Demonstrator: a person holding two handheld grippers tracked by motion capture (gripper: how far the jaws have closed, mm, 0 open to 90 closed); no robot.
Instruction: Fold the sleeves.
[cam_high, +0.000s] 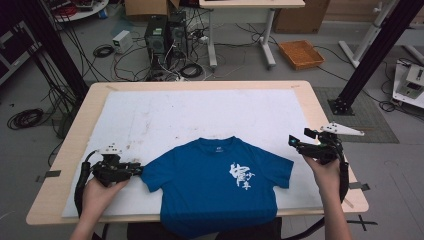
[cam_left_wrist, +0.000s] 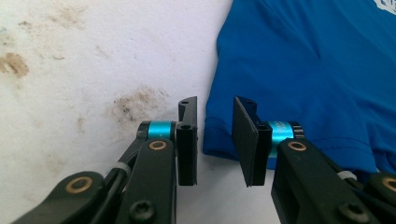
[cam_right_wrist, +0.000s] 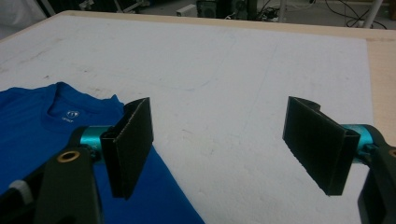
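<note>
Two tools frame a blue T-shirt (cam_high: 215, 185) that lies flat on the white sheet (cam_high: 200, 115) covering the desk (cam_high: 320, 105), its hem hanging over the near edge. From the high view, the left tool (cam_high: 134, 170) sits at the shirt's left sleeve, while the right tool (cam_high: 294, 142) hovers just off the right sleeve. The left gripper view adds what the high view cannot: the left tool's (cam_left_wrist: 215, 140) jaws are narrowed around the sleeve hem (cam_left_wrist: 217, 140), not yet pinching it. The right gripper view shows the right tool (cam_right_wrist: 219, 144) released, jaws wide over bare sheet, the collar (cam_right_wrist: 70, 109) off to one side.
</note>
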